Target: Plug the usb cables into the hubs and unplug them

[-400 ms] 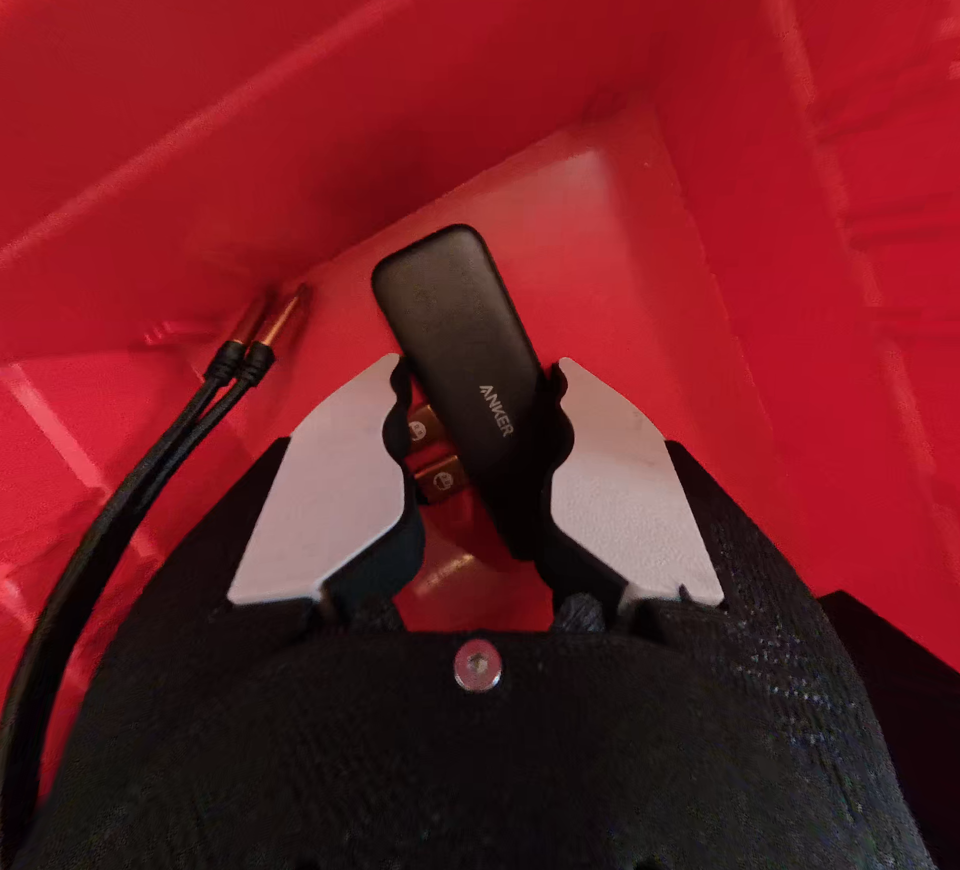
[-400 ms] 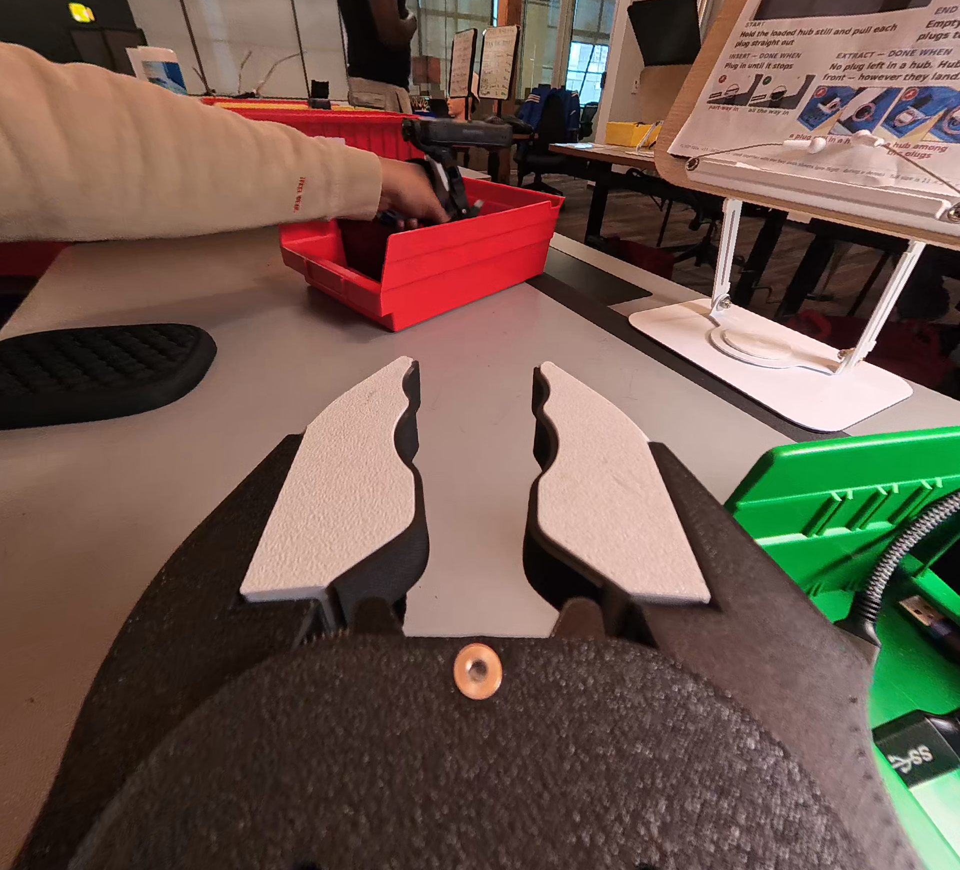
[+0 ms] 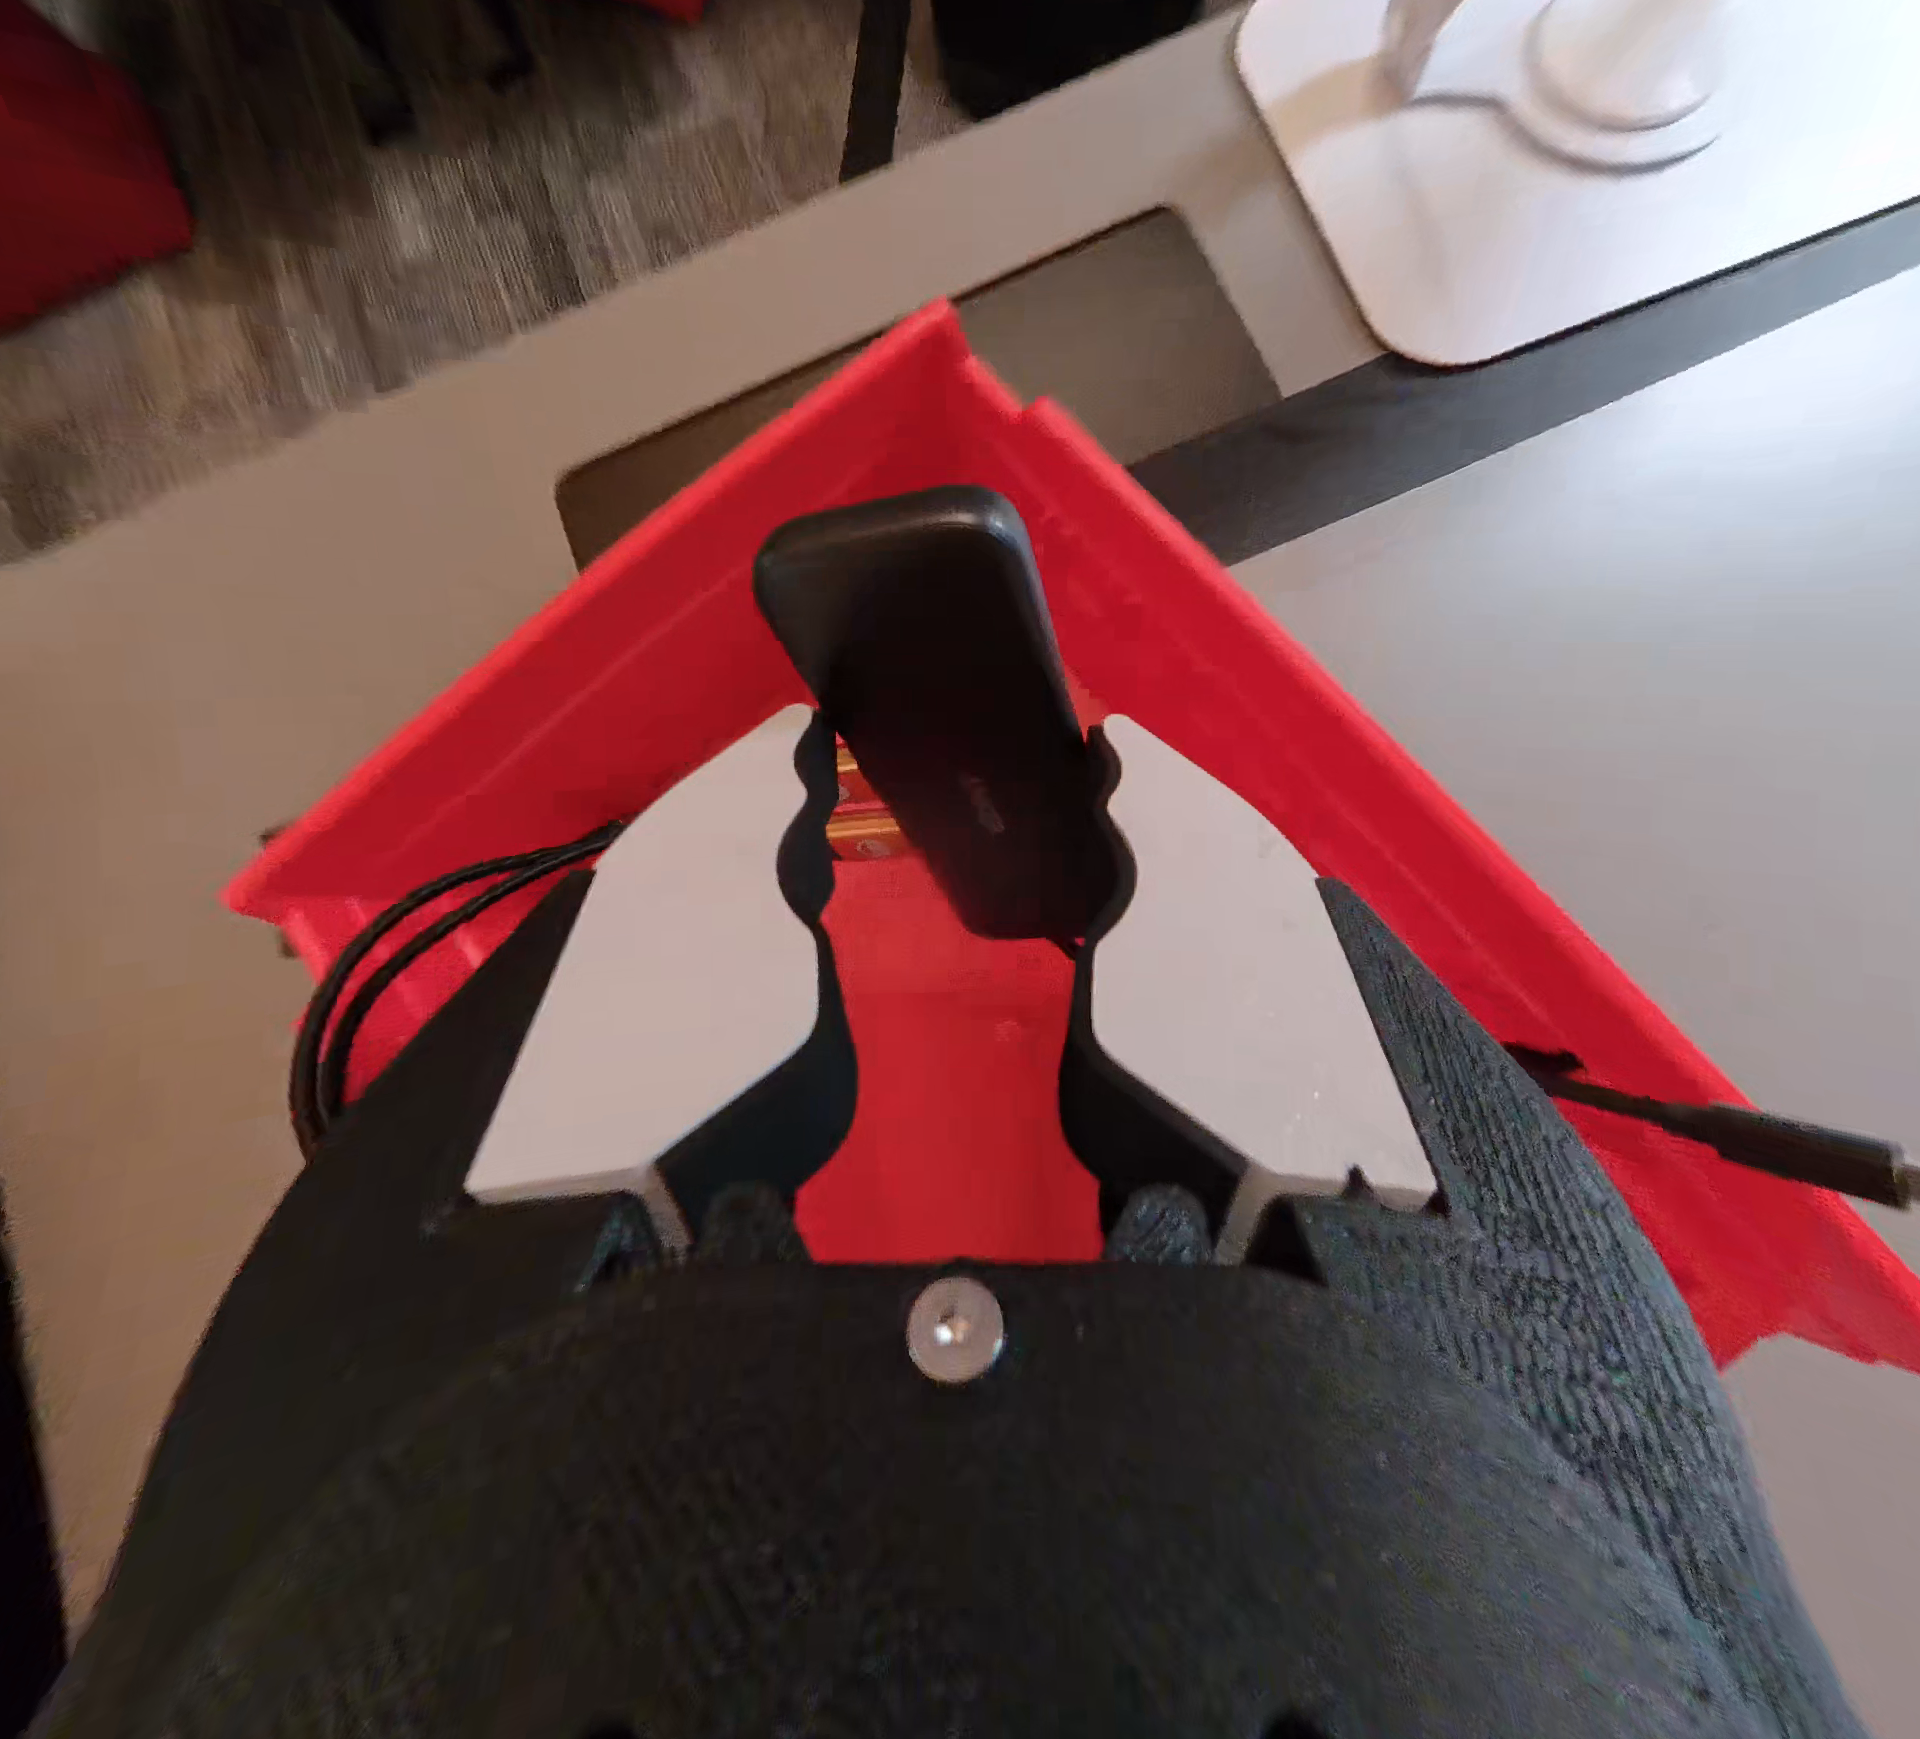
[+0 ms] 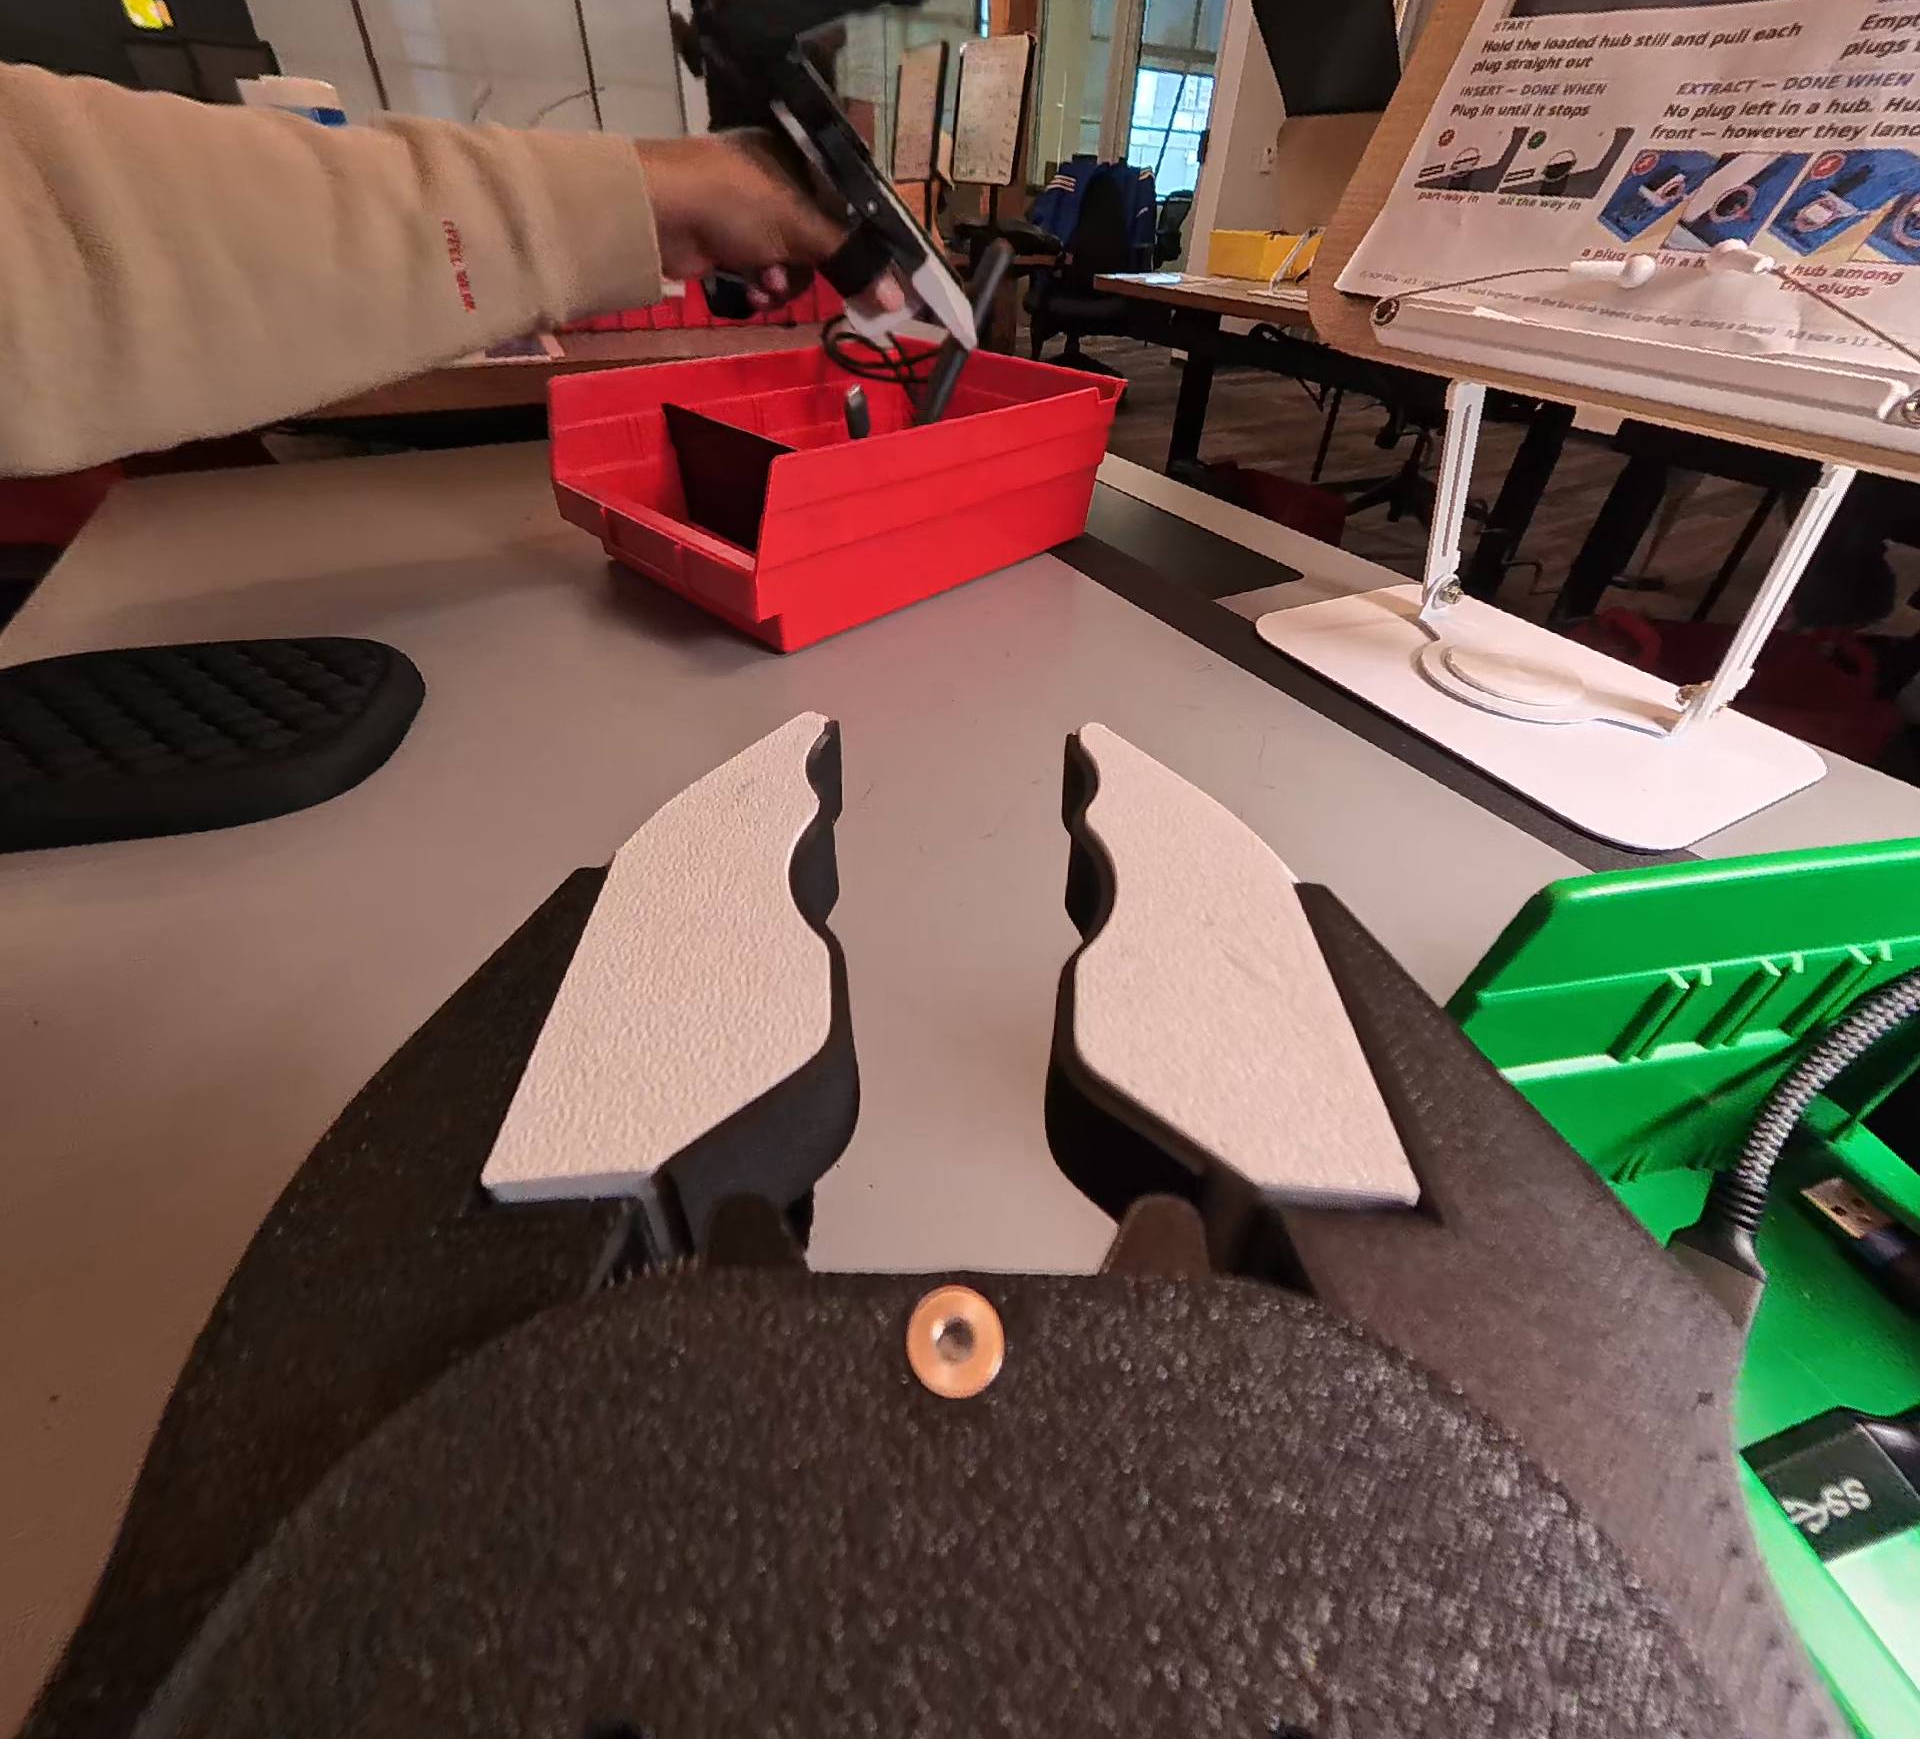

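The left gripper (image 3: 956, 816) is clamped across the lower half of a slim, matte black plastic USB hub (image 3: 935, 702), its dark wavy pads pressed against the hub's two long edges. The hub stands tilted, rounded end up, held above the open red plastic bin (image 3: 644, 681) on the grey table (image 3: 1558, 650). On the hub's left side, just behind the left pad, small gold-toned metal parts (image 3: 868, 832) show (probably ports or plugs, too blurred to tell). A thin black cable (image 3: 395, 941) loops over the bin's left part, and another cable with a dark plug end (image 3: 1766, 1154) sticks out past the bin's right wall.

The right gripper (image 4: 951, 868) hangs empty over the table with its fingers apart, beside a green plastic bin (image 4: 1662, 962) holding a braided grey cable (image 4: 1797, 1097) and a USB plug (image 4: 1839, 1206).

The hub looks light and rigid, with a smooth shell that could slip or twist under a push. Holding it by the long edges near the middle, as now, seems sound: it leaves the port side free. A plug is best taken by its stiff moulded housing, not the limp cable, and pushed straight in while the hub is braced. A white stand (image 4: 1538, 733) carrying an instruction board sits farther right.
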A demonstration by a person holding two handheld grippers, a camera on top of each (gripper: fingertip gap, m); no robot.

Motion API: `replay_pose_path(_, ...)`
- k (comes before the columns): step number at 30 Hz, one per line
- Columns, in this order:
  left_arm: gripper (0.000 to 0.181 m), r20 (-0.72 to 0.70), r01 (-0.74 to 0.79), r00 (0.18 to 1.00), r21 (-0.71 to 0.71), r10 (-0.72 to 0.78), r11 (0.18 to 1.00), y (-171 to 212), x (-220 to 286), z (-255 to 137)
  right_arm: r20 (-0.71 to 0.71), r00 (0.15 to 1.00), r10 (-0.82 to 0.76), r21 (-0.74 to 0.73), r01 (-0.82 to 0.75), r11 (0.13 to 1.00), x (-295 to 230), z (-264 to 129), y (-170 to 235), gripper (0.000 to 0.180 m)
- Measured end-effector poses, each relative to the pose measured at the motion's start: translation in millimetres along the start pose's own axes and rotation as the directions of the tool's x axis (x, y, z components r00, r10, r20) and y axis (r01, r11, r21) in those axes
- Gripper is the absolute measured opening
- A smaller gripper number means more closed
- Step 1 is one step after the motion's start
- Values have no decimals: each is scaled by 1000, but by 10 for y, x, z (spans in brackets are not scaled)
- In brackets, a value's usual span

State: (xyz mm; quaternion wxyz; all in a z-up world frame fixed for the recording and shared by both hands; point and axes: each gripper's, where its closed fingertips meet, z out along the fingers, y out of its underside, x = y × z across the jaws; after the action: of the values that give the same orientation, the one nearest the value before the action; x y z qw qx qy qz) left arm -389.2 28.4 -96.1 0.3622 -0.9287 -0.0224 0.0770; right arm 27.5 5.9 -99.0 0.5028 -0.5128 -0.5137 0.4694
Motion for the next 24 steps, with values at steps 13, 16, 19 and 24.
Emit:
replay_pose_path(13, 43, 65, -261, 962, 483, 263, 835, -644, 770, -1540, -11, 1000, 5, -7, -5, 1000, 48, 29, 9, 42)
replay_pose_path(16, 43, 70, -252, 959, 659, 275, 709, -842, 1052, -2068, -16, 1000, 5, 51, -4, 999, 77, 51, -261, 43)
replay_pose_path(19, 43, -1, -191, 950, 790, 312, 583, -960, 1427, -2533, 2, 1000, -1, 136, 1, 991, 44, 71, -752, 46)
replay_pose_path(24, 42, -270, 30, 841, 889, 469, 457, -898, 2262, -3009, 50, 998, -43, 289, 27, 957, -112, 31, -1679, 58)
